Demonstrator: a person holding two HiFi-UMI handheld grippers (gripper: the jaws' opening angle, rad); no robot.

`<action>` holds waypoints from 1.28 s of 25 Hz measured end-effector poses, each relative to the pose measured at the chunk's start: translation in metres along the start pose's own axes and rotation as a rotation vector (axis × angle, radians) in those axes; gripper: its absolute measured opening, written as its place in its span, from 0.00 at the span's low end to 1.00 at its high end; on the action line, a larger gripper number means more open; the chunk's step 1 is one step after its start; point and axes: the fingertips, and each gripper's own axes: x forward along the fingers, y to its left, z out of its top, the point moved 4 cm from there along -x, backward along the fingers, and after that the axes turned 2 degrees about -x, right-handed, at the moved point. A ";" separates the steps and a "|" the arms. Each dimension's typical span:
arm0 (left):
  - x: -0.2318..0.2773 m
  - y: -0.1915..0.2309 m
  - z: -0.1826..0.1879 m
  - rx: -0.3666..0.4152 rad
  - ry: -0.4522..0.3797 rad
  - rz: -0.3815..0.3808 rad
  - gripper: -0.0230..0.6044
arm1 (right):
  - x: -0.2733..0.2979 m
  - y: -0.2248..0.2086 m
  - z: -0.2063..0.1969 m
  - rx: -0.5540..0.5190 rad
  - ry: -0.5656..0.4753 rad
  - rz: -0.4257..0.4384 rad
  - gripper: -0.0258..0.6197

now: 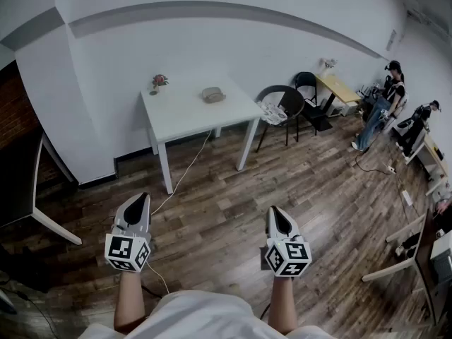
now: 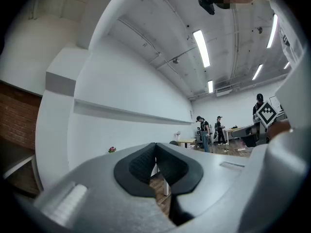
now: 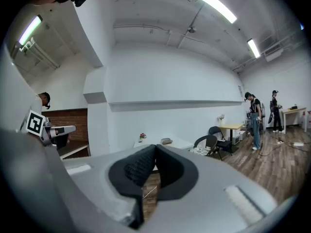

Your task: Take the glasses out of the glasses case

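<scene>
Two grippers, held low over the wood floor point(image 1: 212, 217), both empty.
Left gripper point(image 1: 143, 198): jaws closed together, nothing between. Right gripper point(image 1: 274, 210): jaws closed likewise, nothing held. White table point(image 1: 183, 119), well beyond both, against the wall: flower pot point(image 1: 159, 83) at its left rear corner, glasses case point(image 1: 212, 94) lying right of centre, too small to show its lid. Black chair point(image 1: 282, 103) just right of the table. People point(image 1: 385, 101) at far right.

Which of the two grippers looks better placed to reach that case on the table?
Right, narrowly. Both are shut, empty and far from the table. The right gripper points at the glasses case, seen just above its jaws; from the left gripper only the flower shows.
</scene>
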 end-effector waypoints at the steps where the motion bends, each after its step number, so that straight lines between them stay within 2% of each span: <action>1: 0.000 -0.003 0.000 -0.001 -0.001 0.000 0.05 | -0.002 -0.002 0.001 -0.001 -0.002 0.000 0.04; 11: -0.001 -0.007 0.001 -0.016 -0.003 0.009 0.05 | -0.003 -0.004 0.004 -0.007 -0.001 0.005 0.04; 17: -0.003 -0.021 -0.001 0.006 0.003 -0.011 0.05 | -0.008 -0.011 0.001 0.027 -0.026 -0.005 0.04; 32: -0.007 -0.027 -0.006 0.006 0.018 -0.007 0.06 | -0.011 -0.005 -0.008 0.008 -0.015 0.014 0.04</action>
